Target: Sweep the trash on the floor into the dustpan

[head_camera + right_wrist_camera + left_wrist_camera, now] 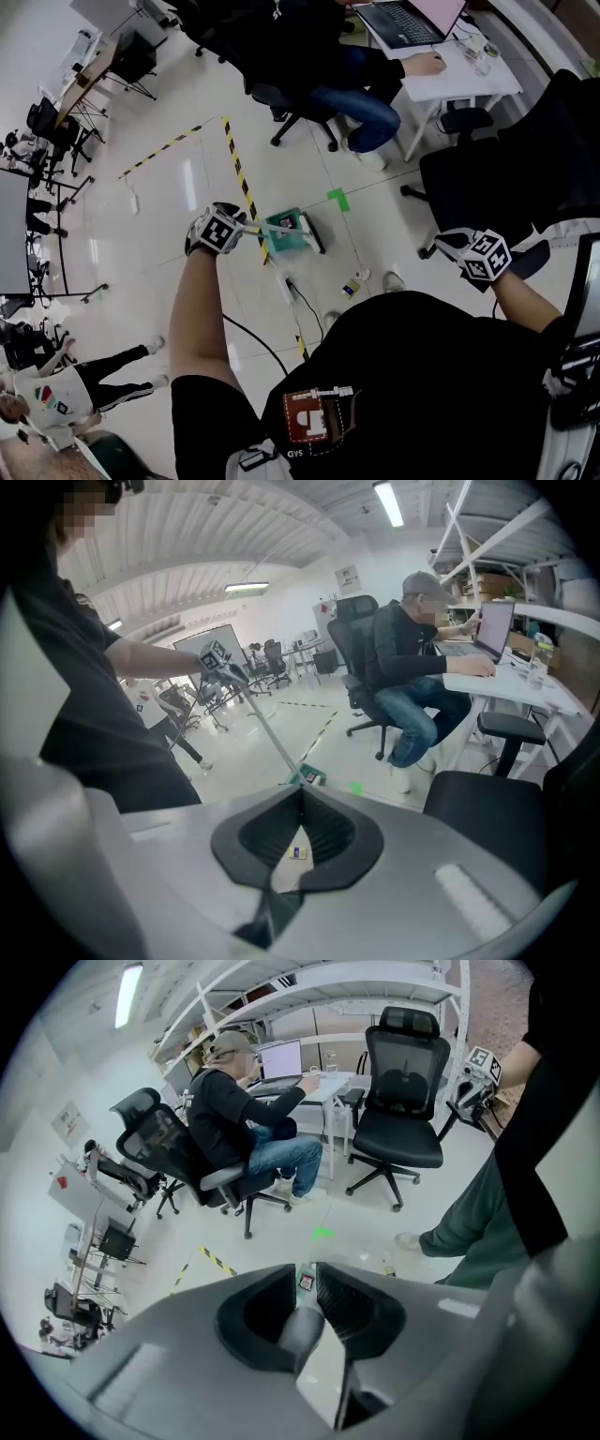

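Note:
My left gripper is shut on the long grey handle of a green dustpan. The dustpan rests on the floor beside the yellow-black tape line, and something red lies in it. A small yellow and blue packet of trash lies on the floor to the right of the dustpan, apart from it. It shows through the hollow between the right jaws. My right gripper hangs at the right with its jaw tips together and nothing held. No broom is in view.
A seated person on an office chair works at a white desk beyond the dustpan. A black mesh chair stands close on the right. A green tape mark, a floor cable and my shoe lie nearby.

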The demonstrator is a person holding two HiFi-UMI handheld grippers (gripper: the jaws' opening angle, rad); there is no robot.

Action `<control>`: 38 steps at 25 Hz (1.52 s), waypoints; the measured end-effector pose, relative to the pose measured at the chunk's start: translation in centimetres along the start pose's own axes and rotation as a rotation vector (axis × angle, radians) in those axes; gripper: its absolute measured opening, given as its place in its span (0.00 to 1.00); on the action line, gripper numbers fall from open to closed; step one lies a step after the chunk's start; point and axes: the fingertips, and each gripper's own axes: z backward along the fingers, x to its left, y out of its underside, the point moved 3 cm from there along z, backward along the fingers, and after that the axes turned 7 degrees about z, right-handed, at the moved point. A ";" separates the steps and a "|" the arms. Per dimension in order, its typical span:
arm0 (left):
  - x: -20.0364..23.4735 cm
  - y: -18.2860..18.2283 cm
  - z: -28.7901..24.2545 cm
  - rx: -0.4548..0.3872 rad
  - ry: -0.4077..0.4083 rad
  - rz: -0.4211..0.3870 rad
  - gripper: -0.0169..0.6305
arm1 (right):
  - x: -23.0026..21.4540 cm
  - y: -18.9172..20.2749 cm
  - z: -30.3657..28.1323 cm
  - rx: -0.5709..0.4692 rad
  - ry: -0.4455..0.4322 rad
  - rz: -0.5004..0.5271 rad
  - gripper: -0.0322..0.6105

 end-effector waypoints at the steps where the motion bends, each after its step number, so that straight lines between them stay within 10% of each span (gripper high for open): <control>1: 0.2 0.4 0.4 0.009 -0.012 -0.004 0.14 | 0.1 -0.1 -0.1 0.001 -0.003 0.005 0.04; 6: 0.8 2.0 2.8 0.022 -0.066 -0.028 0.14 | 1.2 -1.2 -0.6 -0.002 -0.017 0.035 0.04; 13: -0.5 0.0 8.5 -0.177 -0.076 0.004 0.13 | 2.5 -3.4 -1.6 -0.010 -0.046 0.086 0.04; 26: -11.0 4.3 17.5 -0.441 -0.008 -0.077 0.12 | 11.1 -5.3 -3.1 -0.023 0.018 0.120 0.04; 38: -23.8 5.4 19.2 -0.489 0.025 -0.053 0.12 | 16.7 -2.8 -0.5 -0.072 -0.058 0.215 0.04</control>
